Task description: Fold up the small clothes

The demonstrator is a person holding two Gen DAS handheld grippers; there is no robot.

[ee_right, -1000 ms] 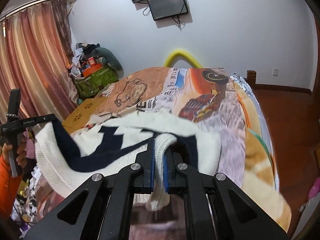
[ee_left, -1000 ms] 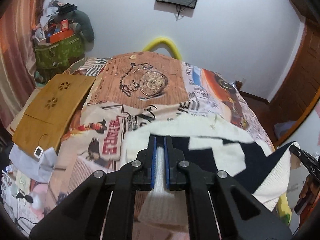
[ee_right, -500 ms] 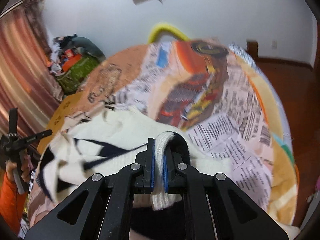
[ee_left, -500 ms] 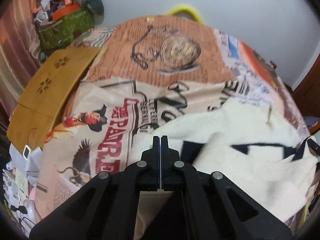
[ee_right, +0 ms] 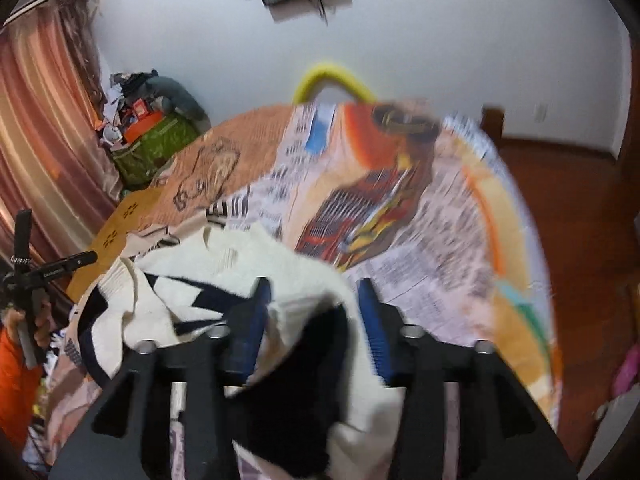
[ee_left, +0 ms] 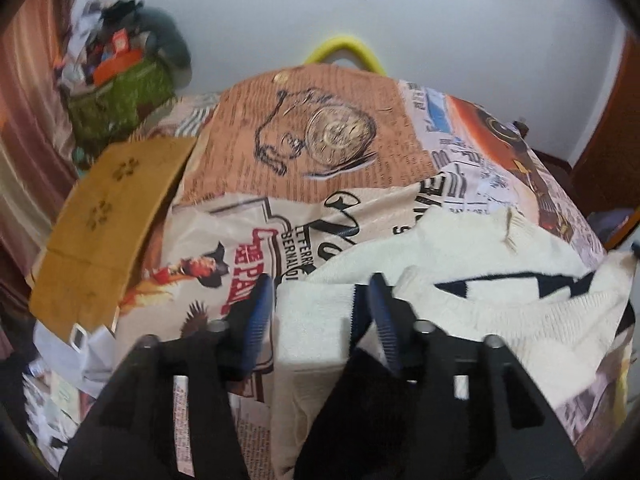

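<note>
A cream knit sweater (ee_left: 480, 248) with dark navy zigzag bands lies bunched on the printed bed cover (ee_left: 320, 140). The jaws of my left gripper (ee_left: 320, 284) are opening. A folded cream edge of the sweater sits loose between the blue pads, which no longer press on it. In the right wrist view the sweater (ee_right: 240, 256) is heaped at the lower left. My right gripper (ee_right: 313, 286) is opening its jaws too, and a cream and navy fold rests between them, released.
A wooden board (ee_left: 108, 200) lies at the bed's left side, with a green bag (ee_left: 116, 96) of clutter behind it. A yellow hoop (ee_left: 344, 46) stands at the far end. A hand in an orange sleeve (ee_right: 16, 368) is at the left. Wooden floor (ee_right: 580, 240) lies to the right.
Both grippers were shut on the sweater's edge and lowered it onto the bed. Both have now opened, and the cloth lies slack between their pads.
</note>
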